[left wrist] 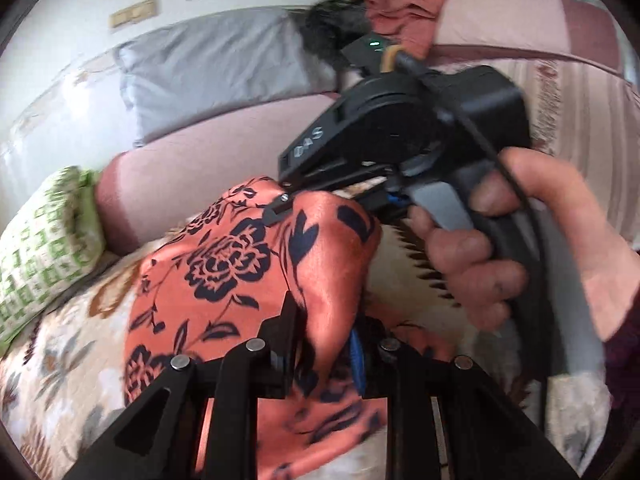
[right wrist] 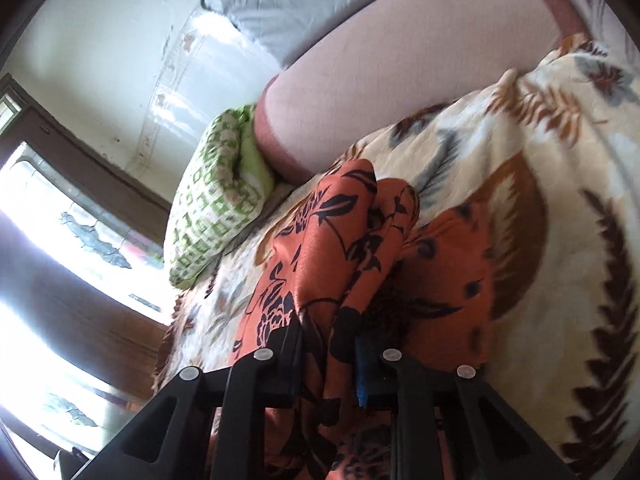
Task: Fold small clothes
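both hand-held grippers clamp the orange flowered garment (left wrist: 240, 280), which is lifted above the leaf-patterned blanket (right wrist: 560, 200). the left hand-held gripper (left wrist: 324, 344) pinches one fold, and the right hand-held gripper (right wrist: 328, 344) pinches another, near a green checked pillow (right wrist: 212, 216).

Black gripper (left wrist: 280, 206), dark maroon sleeve (left wrist: 624, 344)
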`<action>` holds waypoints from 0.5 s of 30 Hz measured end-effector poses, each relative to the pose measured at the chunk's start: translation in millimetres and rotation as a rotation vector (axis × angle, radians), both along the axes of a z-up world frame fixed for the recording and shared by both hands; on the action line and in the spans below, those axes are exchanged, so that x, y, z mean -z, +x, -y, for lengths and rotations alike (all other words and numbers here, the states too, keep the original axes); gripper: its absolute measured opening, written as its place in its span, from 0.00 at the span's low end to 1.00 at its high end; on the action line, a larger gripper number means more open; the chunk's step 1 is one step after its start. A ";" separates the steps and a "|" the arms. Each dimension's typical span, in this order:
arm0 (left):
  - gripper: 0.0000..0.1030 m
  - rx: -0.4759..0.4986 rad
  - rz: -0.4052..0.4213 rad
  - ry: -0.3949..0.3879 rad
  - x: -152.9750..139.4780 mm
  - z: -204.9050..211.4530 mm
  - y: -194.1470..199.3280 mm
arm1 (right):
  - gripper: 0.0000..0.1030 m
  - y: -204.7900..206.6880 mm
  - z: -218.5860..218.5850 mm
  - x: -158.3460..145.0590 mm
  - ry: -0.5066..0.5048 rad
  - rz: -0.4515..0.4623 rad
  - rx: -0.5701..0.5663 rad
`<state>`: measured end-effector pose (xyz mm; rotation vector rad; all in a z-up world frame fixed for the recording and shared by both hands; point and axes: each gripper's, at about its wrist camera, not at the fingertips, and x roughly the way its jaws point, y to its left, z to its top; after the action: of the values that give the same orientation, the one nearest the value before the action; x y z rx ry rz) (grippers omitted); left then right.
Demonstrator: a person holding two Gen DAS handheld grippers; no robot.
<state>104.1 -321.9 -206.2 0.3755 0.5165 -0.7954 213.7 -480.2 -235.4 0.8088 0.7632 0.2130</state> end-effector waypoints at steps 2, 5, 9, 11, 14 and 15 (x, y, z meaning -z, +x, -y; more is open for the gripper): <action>0.22 0.036 -0.021 0.031 10.1 10.5 -6.8 | 0.20 -0.4 15.7 21.6 0.023 -0.064 0.035; 0.22 0.078 -0.049 0.083 19.2 16.5 -14.4 | 0.22 2.3 32.2 64.2 0.097 -0.199 0.024; 0.37 0.119 -0.015 0.048 -5.6 2.2 -22.3 | 0.61 -3.5 56.8 78.2 0.235 -0.282 0.064; 0.56 0.112 0.040 0.012 -21.2 -15.9 -15.7 | 0.65 -9.8 65.5 70.0 0.208 -0.264 0.097; 0.62 0.046 0.135 -0.005 -37.7 -40.1 -12.7 | 0.65 -23.7 73.7 46.4 0.167 -0.186 0.140; 0.62 0.006 0.158 0.000 -40.4 -48.0 -5.6 | 0.65 -28.6 73.2 32.7 0.139 -0.135 0.132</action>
<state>98.5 -273.8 -165.8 0.4361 0.3680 -0.7649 185.1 -553.4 -268.2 1.0100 0.8248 0.0951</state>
